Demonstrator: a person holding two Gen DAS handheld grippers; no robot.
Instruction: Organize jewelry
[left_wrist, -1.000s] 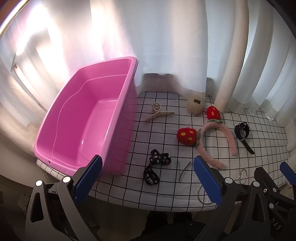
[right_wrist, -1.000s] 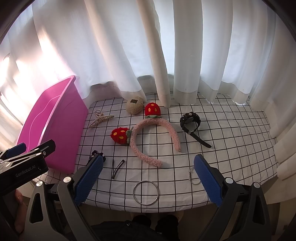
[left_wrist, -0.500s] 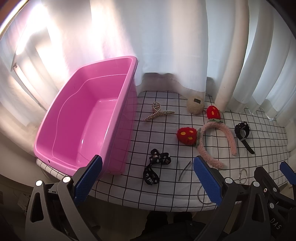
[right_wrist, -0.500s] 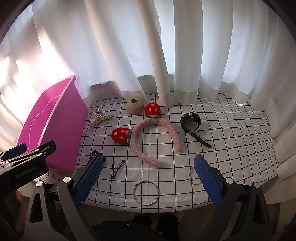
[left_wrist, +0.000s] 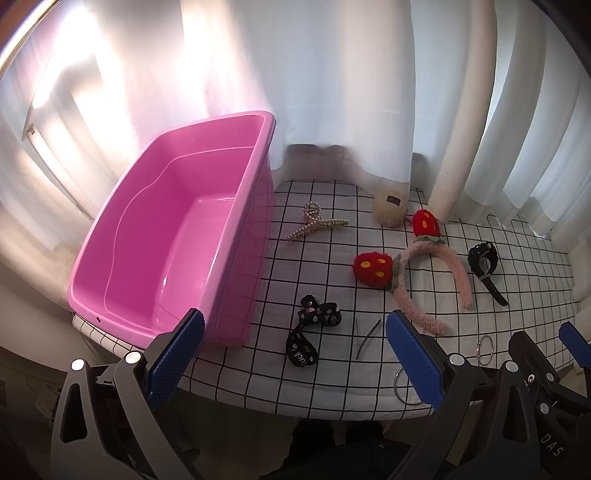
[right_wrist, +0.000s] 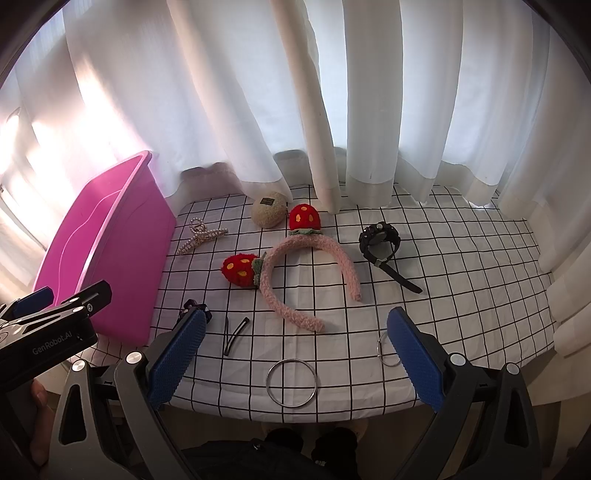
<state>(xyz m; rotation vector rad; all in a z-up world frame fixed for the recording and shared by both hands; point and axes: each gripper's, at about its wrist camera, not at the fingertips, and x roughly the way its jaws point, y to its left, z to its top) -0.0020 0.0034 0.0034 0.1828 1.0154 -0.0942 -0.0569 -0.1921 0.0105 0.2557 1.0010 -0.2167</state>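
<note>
Both sets of jaws spread wide and empty, hovering off the near edge of the tabletop (right_wrist: 461, 266), which wears a white cloth with a black grid.

Left gripper (left_wrist: 295, 354): blue pads apart, nothing between them. Pink bin (left_wrist: 166, 240) at 10 o'clock from the jaws, sitting on the cloth's left end, nothing visible inside. Black ribbon bow (left_wrist: 314, 332) just ahead at 12 o'clock, between the two pads in view but lying flat on the cloth, untouched. Thin black hair clip (left_wrist: 367, 334) at 1 o'clock, close to the right pad. Pearl claw clip (left_wrist: 316, 223) farther off at 12 o'clock, near the bin's wall. Beige puff (left_wrist: 389, 210) at the back, by the white curtain (left_wrist: 332, 92).

Right gripper (right_wrist: 295, 354): pads likewise apart and empty. Large silver ring (right_wrist: 291, 383) flat on the cloth between the pads at 6 o'clock, near the table edge, touching neither. Small silver ring (right_wrist: 386, 347) just beside the right pad at 3 o'clock, partly hidden by it. Pink fuzzy headband (right_wrist: 306, 280) with two red strawberries ahead at 12 o'clock, open end toward the jaws. Black watch (right_wrist: 380, 240) at 1 o'clock, strap trailing right. Hair clip at 10 o'clock by the left pad. Left gripper's body at 9 o'clock in this view, a hand (right_wrist: 37, 424) beneath it.
</note>
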